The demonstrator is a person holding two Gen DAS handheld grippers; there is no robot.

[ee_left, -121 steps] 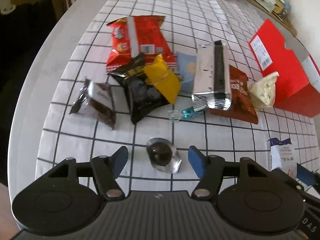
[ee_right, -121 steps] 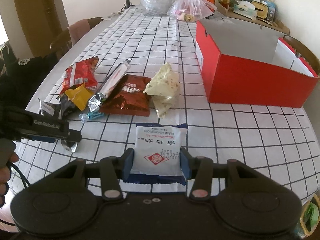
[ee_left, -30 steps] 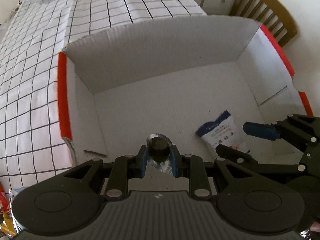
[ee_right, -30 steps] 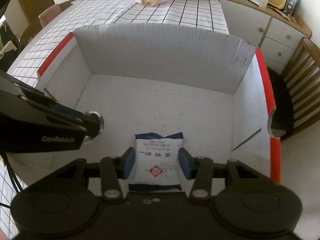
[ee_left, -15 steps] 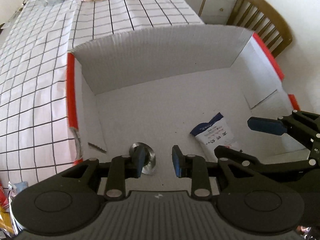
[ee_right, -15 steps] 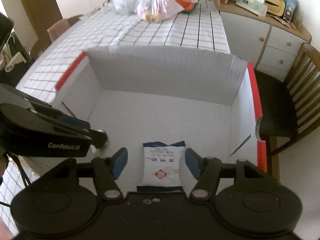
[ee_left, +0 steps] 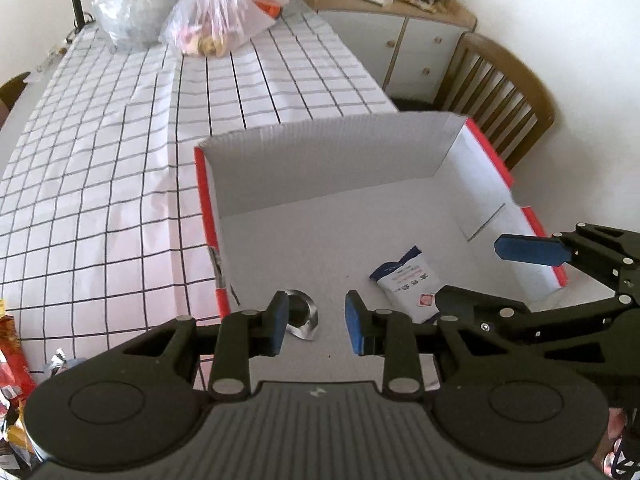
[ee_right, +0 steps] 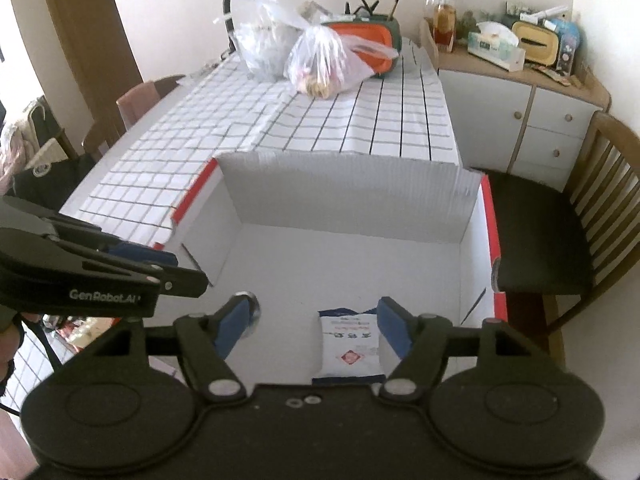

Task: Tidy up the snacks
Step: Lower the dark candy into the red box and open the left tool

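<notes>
Left wrist view, gripper: left gripper (ee_left: 315,322) is hanging over the near edge of the red box (ee_left: 202,184); its jaws are opening, nothing between them.
Left wrist view, foil snack: the round foil-wrapped snack (ee_left: 301,312) is lying on the box floor, just beyond the left blue pad, free of both pads.
Left wrist view, packet: the white packet (ee_left: 408,278) is lying flat on the box floor, to the right of the foil snack and apart from it.
Left wrist view, leftovers: the edges of a few snack bags (ee_left: 12,364) are showing at the lower left, outside the box on the checked tablecloth (ee_left: 100,160).
Right wrist view, gripper: right gripper (ee_right: 311,330) is spreading wide, jaws opening; the white packet (ee_right: 350,346) is sitting below them, not pinched.
Right wrist view, box: the foil snack (ee_right: 251,304) is peeking out behind the left pad.
Progress (judgement): two items are sitting in the box; the snacks outside it are awaiting collection, so most of the sorting is looking undone.
</notes>
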